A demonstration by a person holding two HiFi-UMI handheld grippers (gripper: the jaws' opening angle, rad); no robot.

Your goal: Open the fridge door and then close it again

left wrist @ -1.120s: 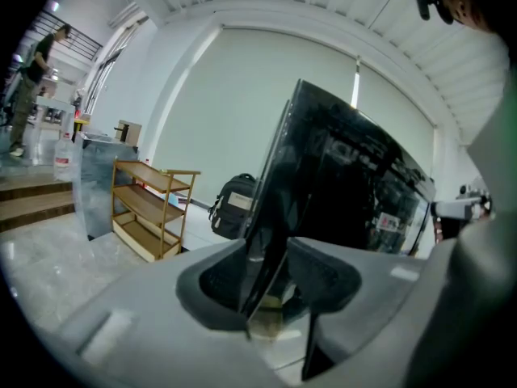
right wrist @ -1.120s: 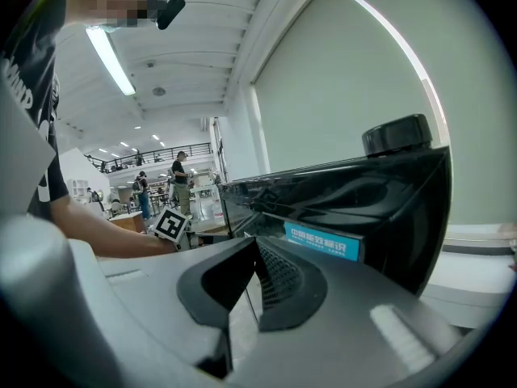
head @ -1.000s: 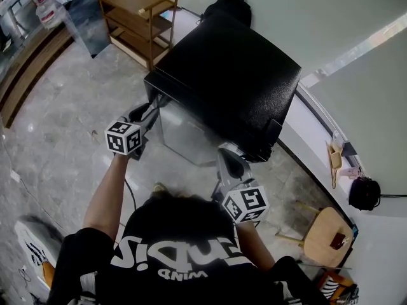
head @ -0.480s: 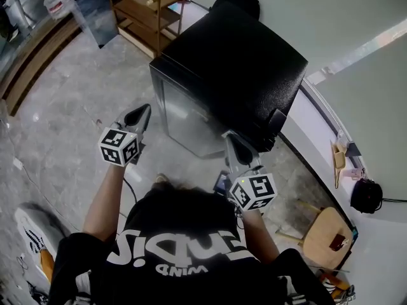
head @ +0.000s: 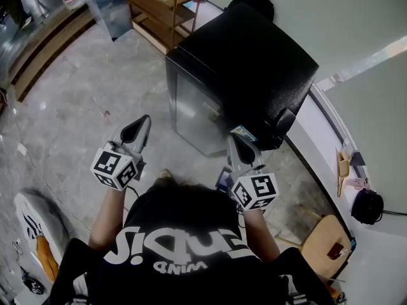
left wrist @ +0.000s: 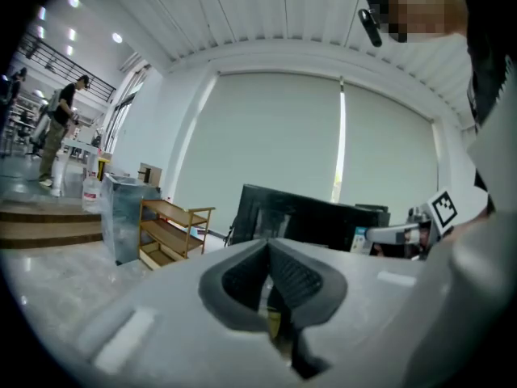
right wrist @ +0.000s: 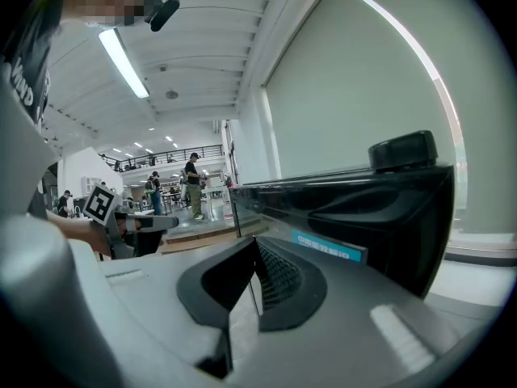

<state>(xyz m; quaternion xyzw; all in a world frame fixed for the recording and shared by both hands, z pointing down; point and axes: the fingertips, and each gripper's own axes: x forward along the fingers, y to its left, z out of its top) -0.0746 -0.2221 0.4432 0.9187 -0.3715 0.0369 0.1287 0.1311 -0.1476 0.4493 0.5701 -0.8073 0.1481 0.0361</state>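
Note:
The black mini fridge [head: 245,62] stands on the floor ahead, its grey door [head: 197,116] flush with the body. My left gripper [head: 141,124] hangs in the air left of the door and clear of it. Its jaws have just been closing and now meet with nothing between them [left wrist: 269,245]. My right gripper [head: 236,142] sits close to the fridge's near right corner, shut and empty [right wrist: 255,245]. The fridge [left wrist: 307,217] shows ahead in the left gripper view. It fills the right side of the right gripper view [right wrist: 363,208].
A wooden shelf unit [head: 162,11] stands at the back left, with a black backpack [head: 251,5] behind the fridge. At the right are a round wooden stool [head: 324,250] and a black bag [head: 365,205]. Shoes [head: 32,227] lie at the lower left. People stand far off [left wrist: 60,128].
My left gripper has drawn back from the fridge's left front corner toward me, and its jaws have gone from open to shut. The right gripper has stayed near the right corner.

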